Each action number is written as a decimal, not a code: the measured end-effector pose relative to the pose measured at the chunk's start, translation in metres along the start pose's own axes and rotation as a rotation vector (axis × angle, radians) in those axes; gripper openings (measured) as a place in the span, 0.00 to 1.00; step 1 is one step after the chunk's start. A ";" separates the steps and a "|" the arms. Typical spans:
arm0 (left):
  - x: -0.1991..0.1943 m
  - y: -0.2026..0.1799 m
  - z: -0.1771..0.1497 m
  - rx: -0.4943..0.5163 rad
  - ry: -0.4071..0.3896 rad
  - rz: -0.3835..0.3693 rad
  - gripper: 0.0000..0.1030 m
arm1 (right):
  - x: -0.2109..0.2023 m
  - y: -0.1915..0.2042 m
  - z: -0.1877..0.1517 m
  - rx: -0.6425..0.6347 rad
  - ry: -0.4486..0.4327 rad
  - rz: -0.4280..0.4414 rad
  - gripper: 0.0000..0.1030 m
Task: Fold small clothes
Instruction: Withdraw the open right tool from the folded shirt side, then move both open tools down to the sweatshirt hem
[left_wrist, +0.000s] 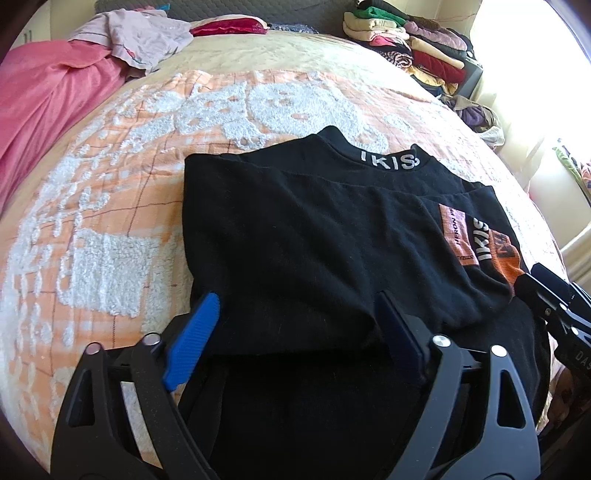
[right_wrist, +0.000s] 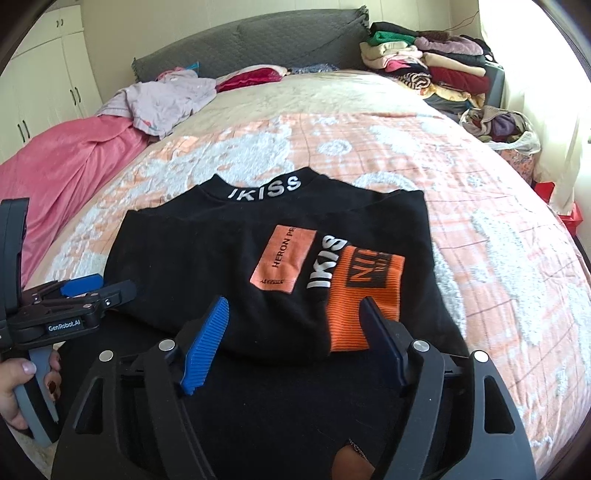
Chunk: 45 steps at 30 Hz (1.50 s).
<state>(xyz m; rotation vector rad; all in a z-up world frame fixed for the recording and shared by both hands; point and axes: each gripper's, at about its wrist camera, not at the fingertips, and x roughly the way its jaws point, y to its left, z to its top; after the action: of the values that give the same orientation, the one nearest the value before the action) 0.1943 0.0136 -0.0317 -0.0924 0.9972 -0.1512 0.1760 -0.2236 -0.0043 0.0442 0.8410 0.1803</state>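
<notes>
The left gripper (left_wrist: 299, 332) points steeply downward, its jaws spread wide with nothing pressed between them. The right gripper (right_wrist: 295, 328) also tilts down, jaws apart and gripping nothing. A hand (right_wrist: 16, 387) curls around the left gripper's grey handle.

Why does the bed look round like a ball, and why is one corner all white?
In both wrist views the fisheye lens bends the bed into a dome; the window at the top right of both views glares white; the black shirt stays sharp.
</notes>
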 end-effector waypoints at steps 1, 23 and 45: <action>-0.002 0.000 0.000 0.000 -0.003 0.001 0.80 | -0.003 0.000 0.000 0.000 -0.009 -0.009 0.78; -0.057 0.003 -0.022 -0.029 -0.078 0.073 0.91 | -0.064 0.009 -0.008 -0.034 -0.117 -0.055 0.90; -0.082 0.014 -0.080 -0.030 -0.073 0.139 0.91 | -0.085 -0.005 -0.058 -0.023 -0.080 -0.070 0.90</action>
<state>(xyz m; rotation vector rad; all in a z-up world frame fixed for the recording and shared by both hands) 0.0841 0.0404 -0.0088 -0.0555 0.9295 -0.0053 0.0779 -0.2459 0.0194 0.0002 0.7592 0.1213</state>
